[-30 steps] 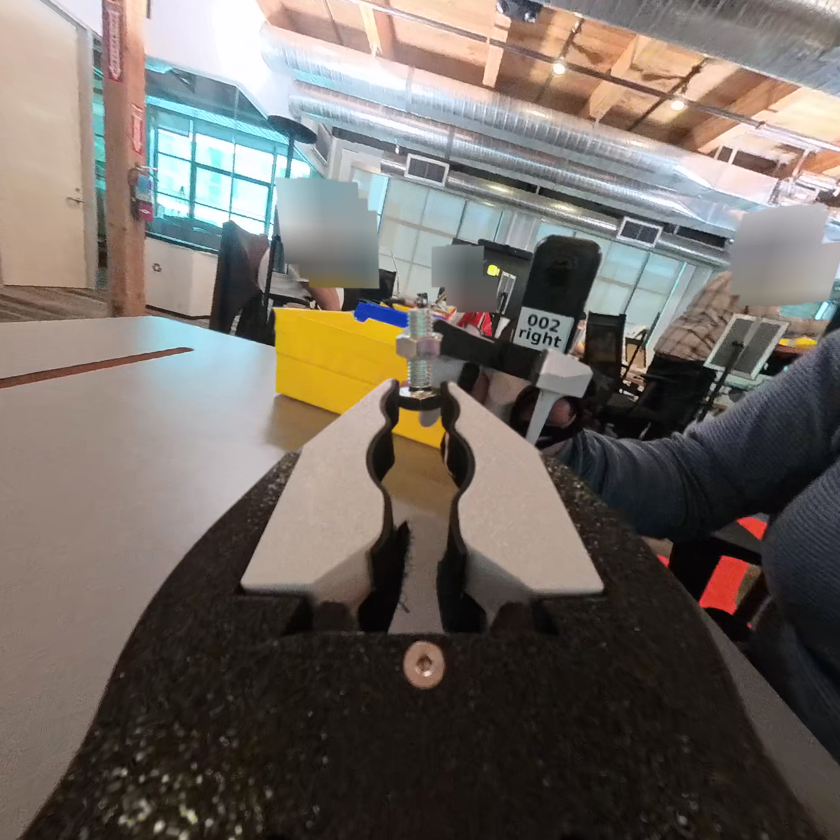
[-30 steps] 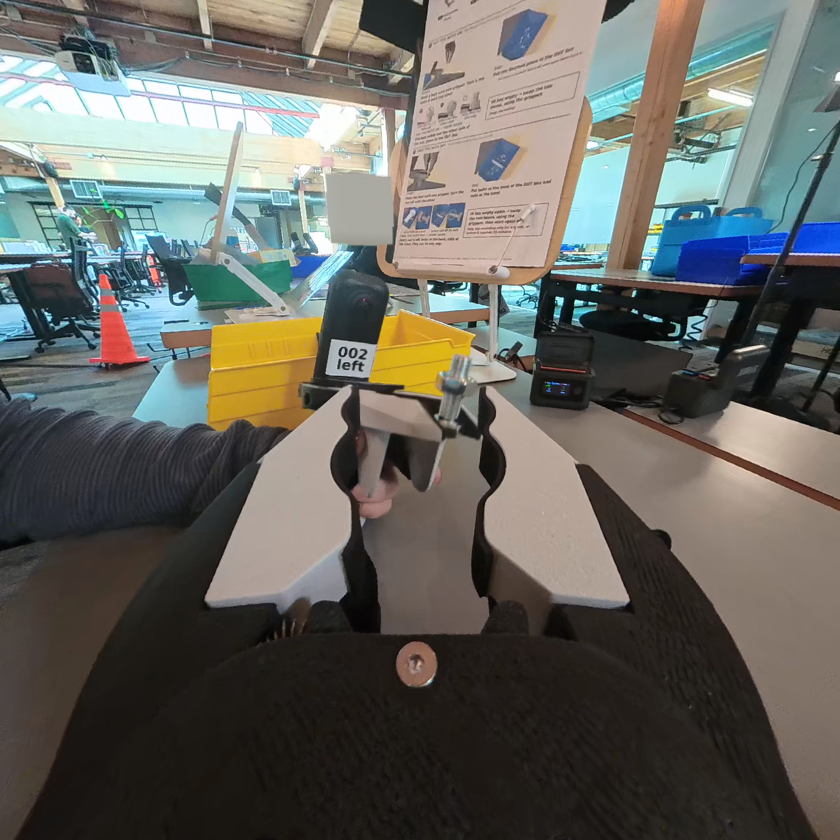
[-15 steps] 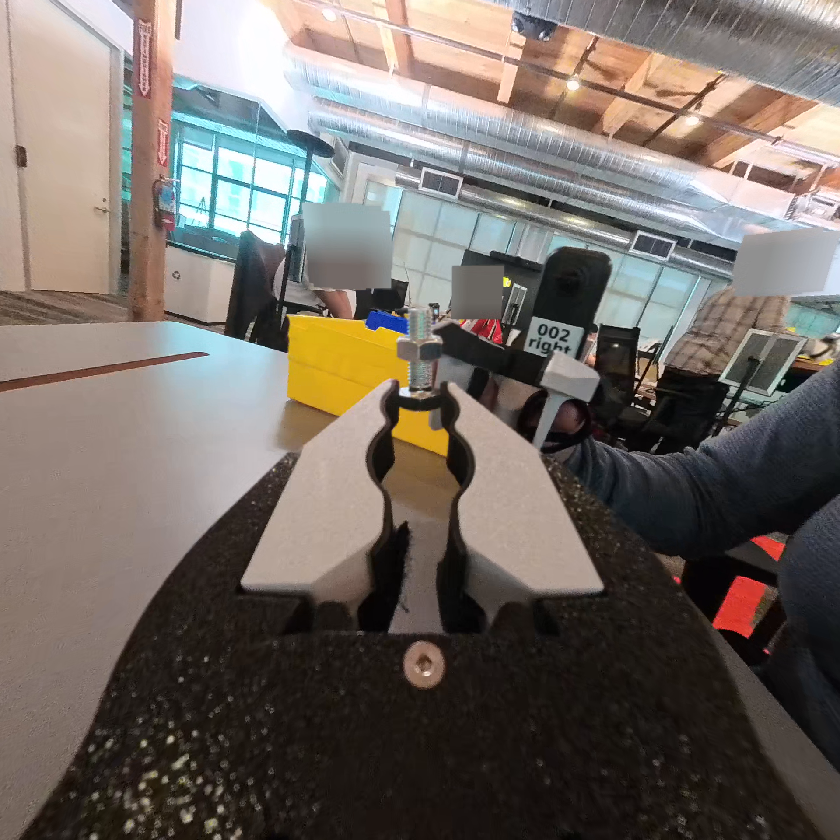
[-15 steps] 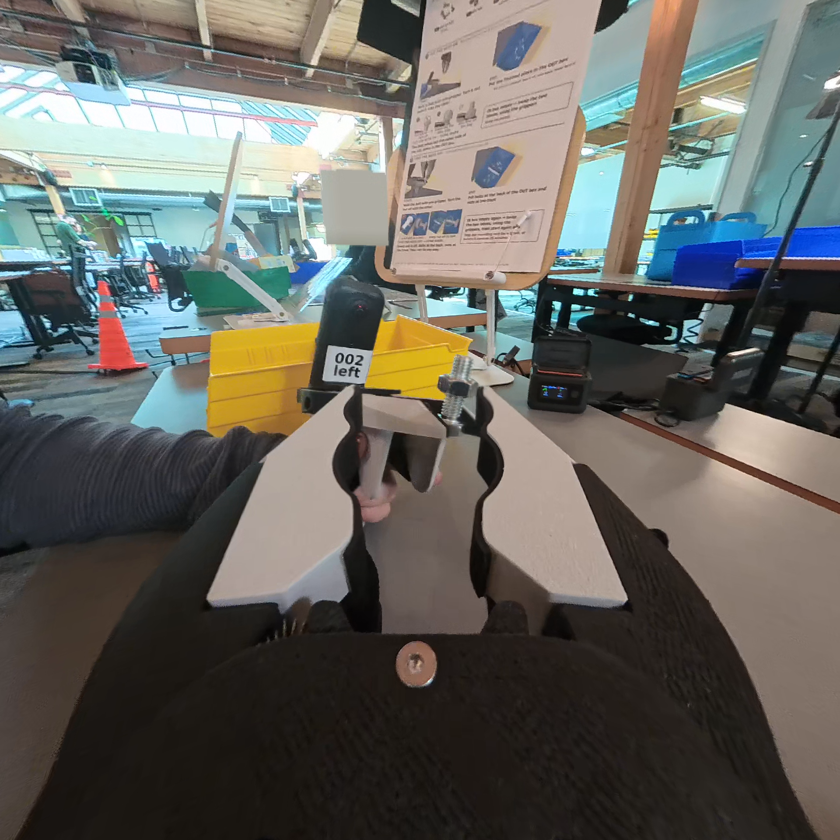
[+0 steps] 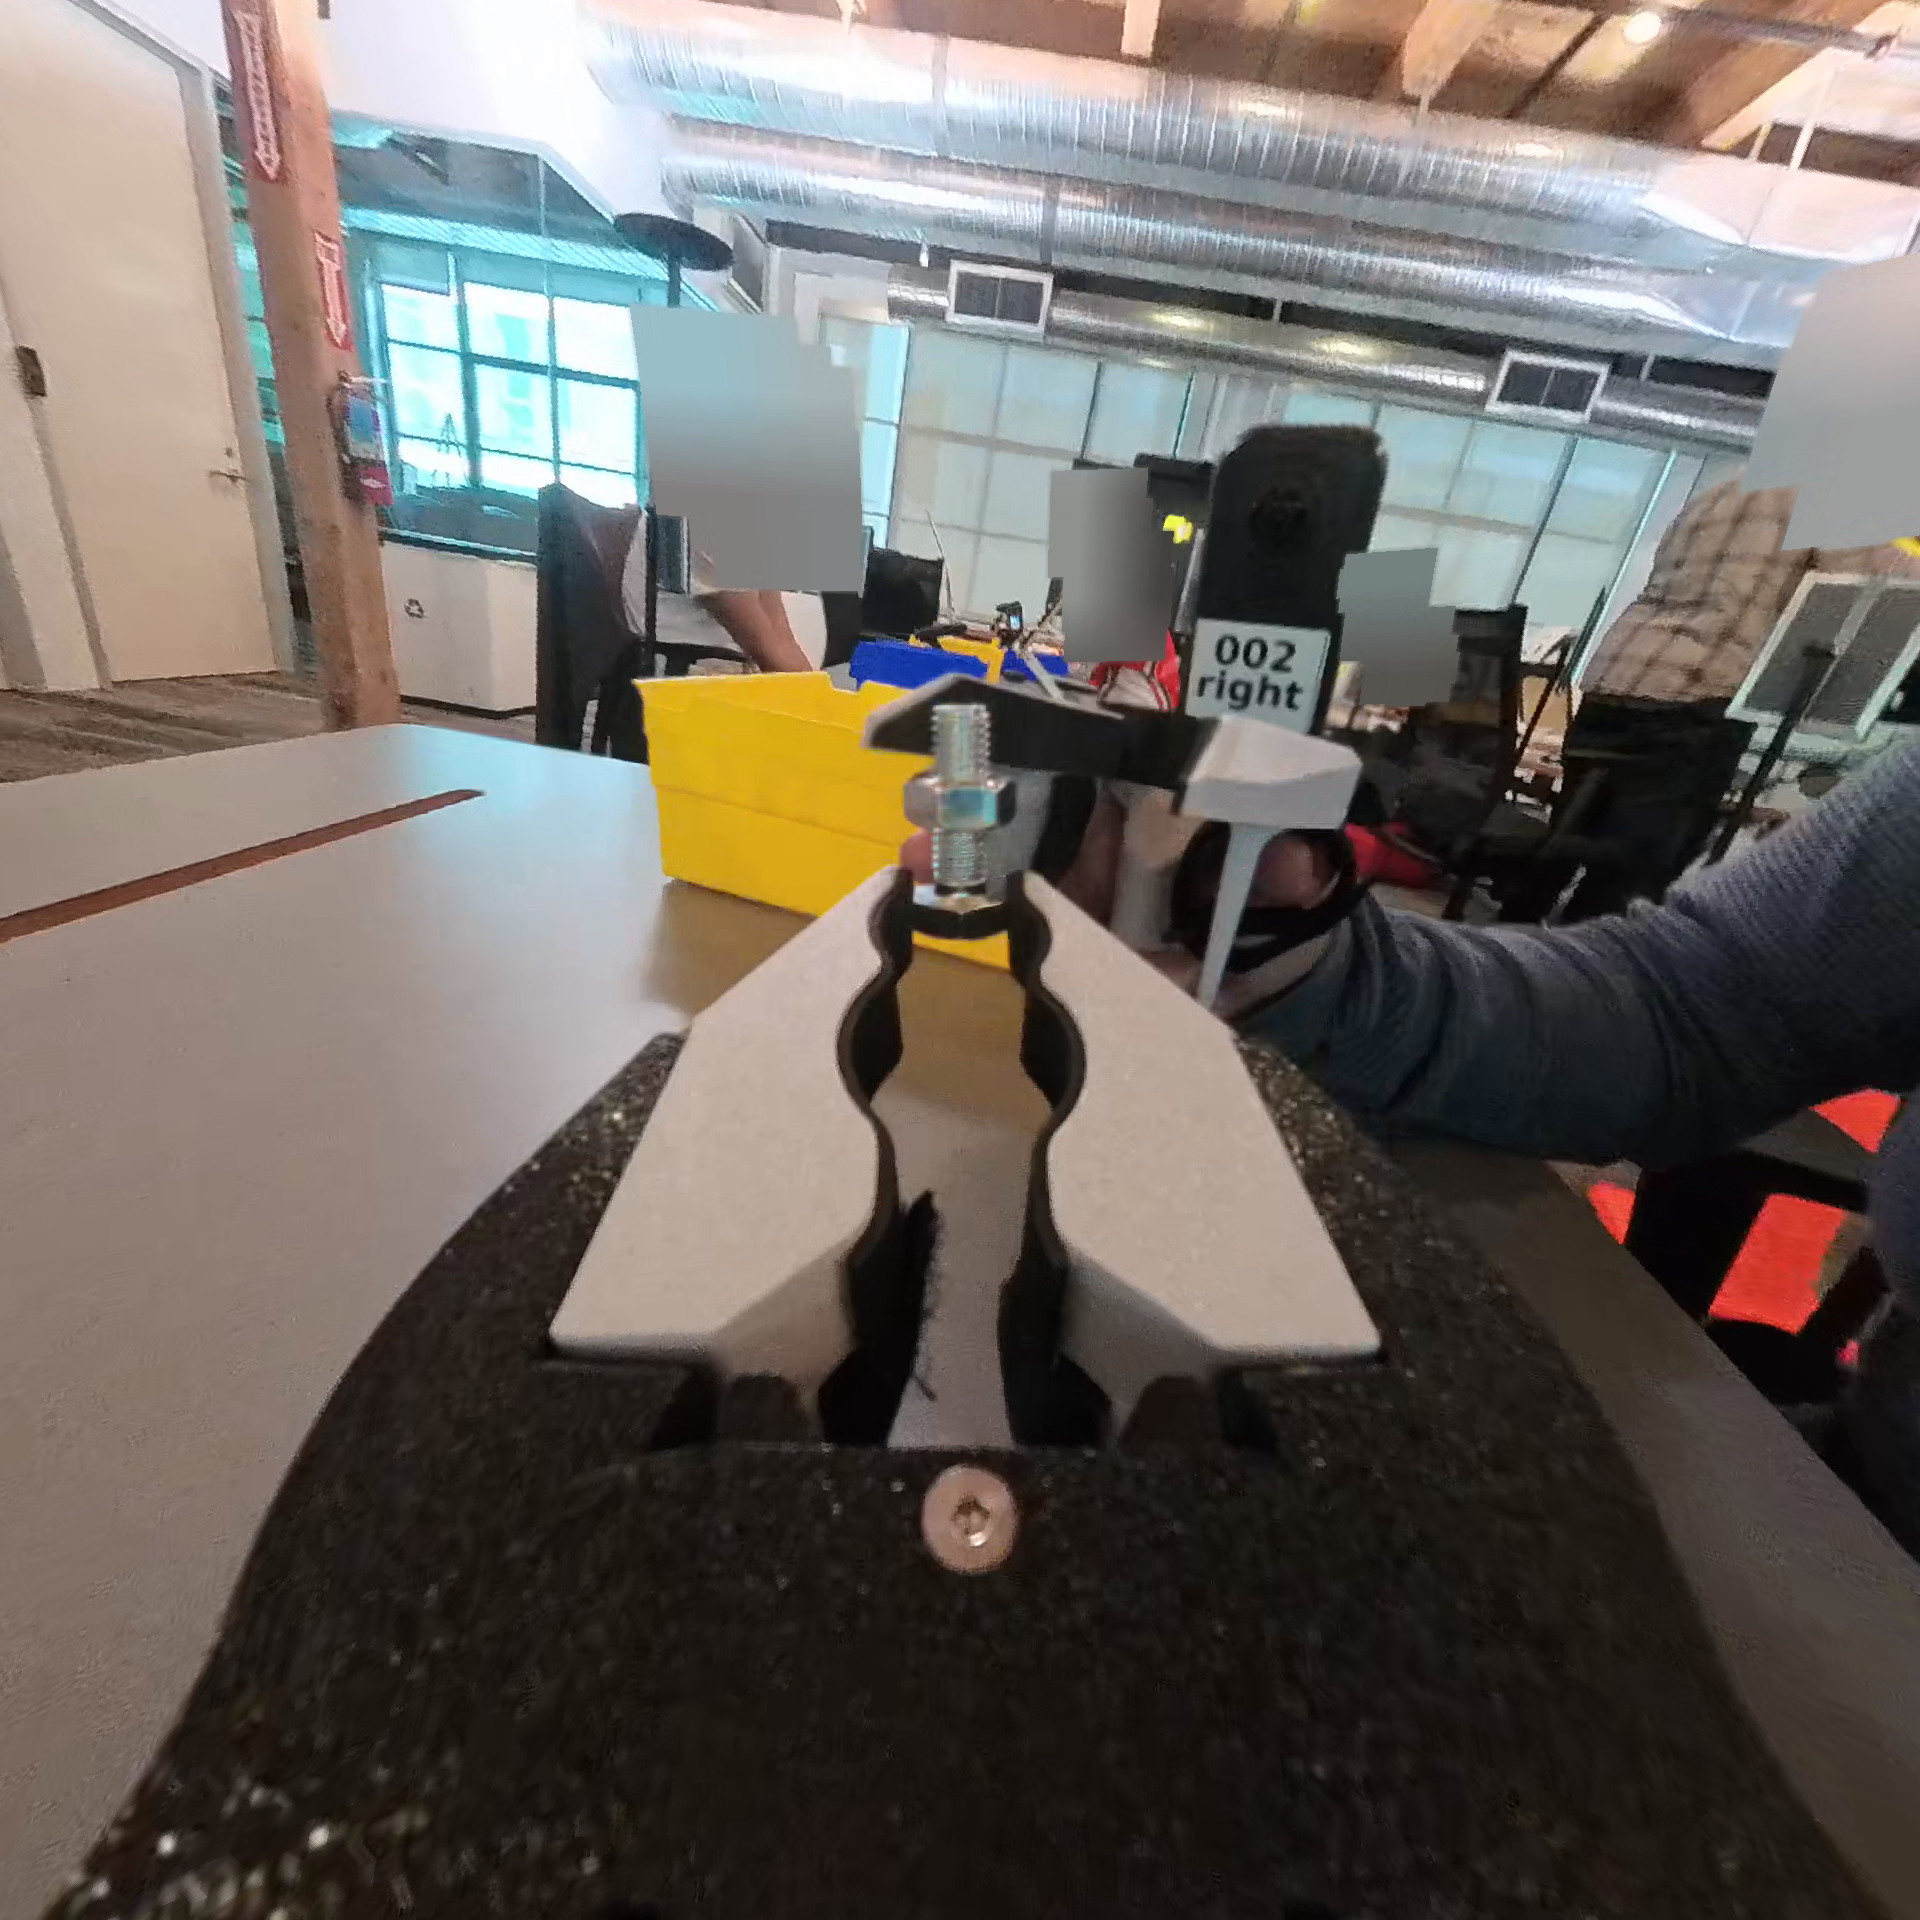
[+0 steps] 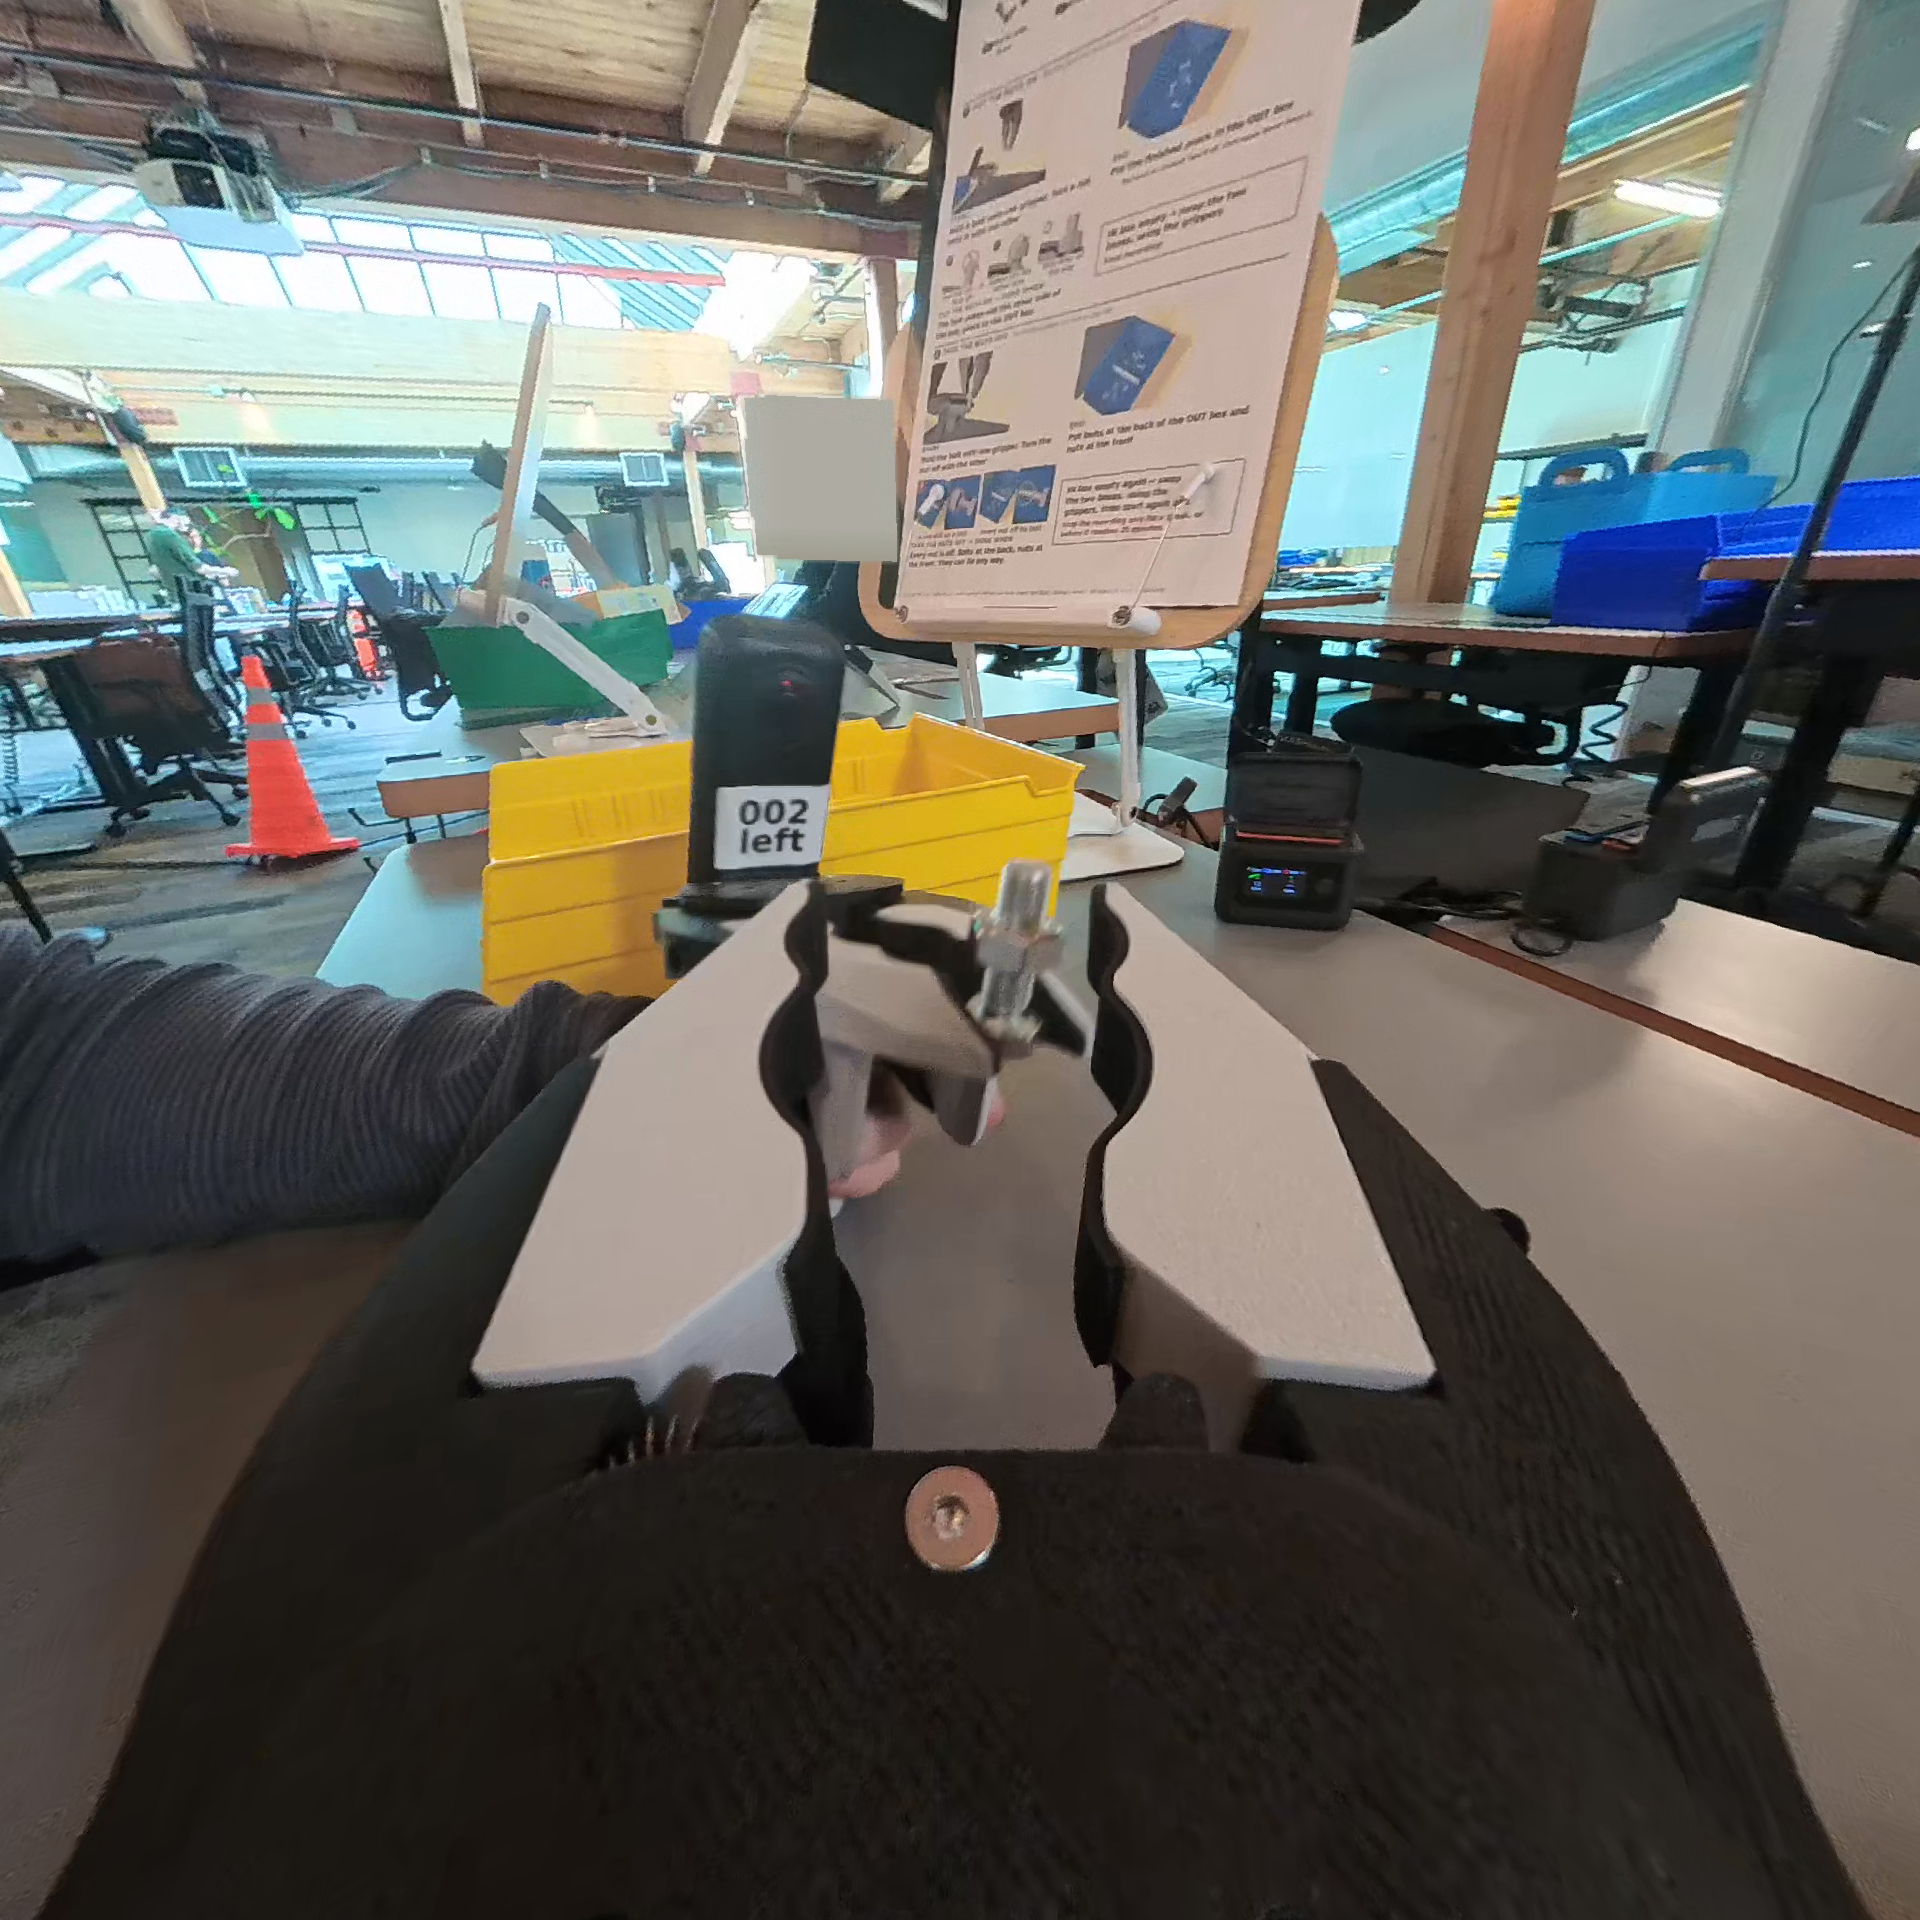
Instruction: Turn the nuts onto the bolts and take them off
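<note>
My left gripper (image 5: 961,906) is shut on the head of a silver bolt (image 5: 958,862) and holds it upright above the table. A hex nut (image 5: 958,805) sits partway down the thread. My right gripper (image 6: 951,920) is open. The bolt (image 6: 1006,987) with its nut (image 6: 1018,940) stands between its fingertips, nearer the right finger (image 6: 1226,1122), and I cannot tell if it touches. In the left wrist view the right gripper (image 5: 1112,753) faces me just behind the bolt's top. In the right wrist view the left gripper (image 6: 1003,1029) faces me.
A yellow bin (image 5: 758,810) stands on the grey table (image 5: 312,1039) behind the grippers, and also shows in the right wrist view (image 6: 935,810). A sheet on a stand (image 6: 1112,312) and small black devices (image 6: 1288,862) are at the right. Dark sleeves (image 5: 1558,1018) reach in. My left and right fingertips are right by each other.
The right gripper has come closer to the bolt, so the bolt and nut now stand between its fingertips. The left gripper still holds the bolt upright.
</note>
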The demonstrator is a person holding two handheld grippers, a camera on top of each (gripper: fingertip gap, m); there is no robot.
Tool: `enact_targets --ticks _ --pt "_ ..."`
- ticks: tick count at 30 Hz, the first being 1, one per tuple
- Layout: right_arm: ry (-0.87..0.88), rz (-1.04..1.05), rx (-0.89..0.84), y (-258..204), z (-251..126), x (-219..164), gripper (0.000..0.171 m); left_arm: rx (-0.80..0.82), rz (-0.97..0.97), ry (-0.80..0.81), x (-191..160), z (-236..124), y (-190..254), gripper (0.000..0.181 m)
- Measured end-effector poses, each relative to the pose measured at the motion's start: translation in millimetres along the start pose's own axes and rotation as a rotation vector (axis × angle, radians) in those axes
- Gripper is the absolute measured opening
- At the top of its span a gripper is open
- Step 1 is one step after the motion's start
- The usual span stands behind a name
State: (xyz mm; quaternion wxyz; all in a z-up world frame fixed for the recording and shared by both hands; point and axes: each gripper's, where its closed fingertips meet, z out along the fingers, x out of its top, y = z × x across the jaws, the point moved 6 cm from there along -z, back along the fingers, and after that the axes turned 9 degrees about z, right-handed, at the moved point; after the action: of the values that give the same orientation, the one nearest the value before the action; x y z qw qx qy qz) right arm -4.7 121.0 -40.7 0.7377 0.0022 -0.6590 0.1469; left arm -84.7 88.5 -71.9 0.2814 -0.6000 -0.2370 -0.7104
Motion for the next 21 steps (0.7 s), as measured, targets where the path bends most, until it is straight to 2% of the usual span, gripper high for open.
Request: enact_targets --ticks 3,6,10,13,17,21 --pt "-0.017 -0.005 0.006 -1.5 2.3 -3.0 0.05 -0.067 0.071 -0.07 -5.6 10.1 14.2 0.016" --pt "-0.042 -0.009 0.03 -5.6 5.5 -7.2 0.05 -0.061 0.075 -0.072 -6.2 12.1 15.3 0.016" --pt "-0.037 -0.007 0.013 -2.9 4.9 -6.0 0.054 0.045 0.066 -0.022 -1.5 4.5 2.8 0.016" --pt "-0.02 0.018 0.003 3.2 0.2 -2.1 0.049 0.141 0.066 -0.022 -0.5 -2.7 -9.5 0.016" --pt "-0.016 0.007 -0.029 5.0 1.2 -2.4 0.049 0.016 0.064 -0.03 -1.5 0.8 1.2 0.016" --pt "-0.033 0.004 0.013 -1.6 4.9 -6.0 0.049 -0.08 0.036 -0.051 -4.1 6.9 11.3 0.016"
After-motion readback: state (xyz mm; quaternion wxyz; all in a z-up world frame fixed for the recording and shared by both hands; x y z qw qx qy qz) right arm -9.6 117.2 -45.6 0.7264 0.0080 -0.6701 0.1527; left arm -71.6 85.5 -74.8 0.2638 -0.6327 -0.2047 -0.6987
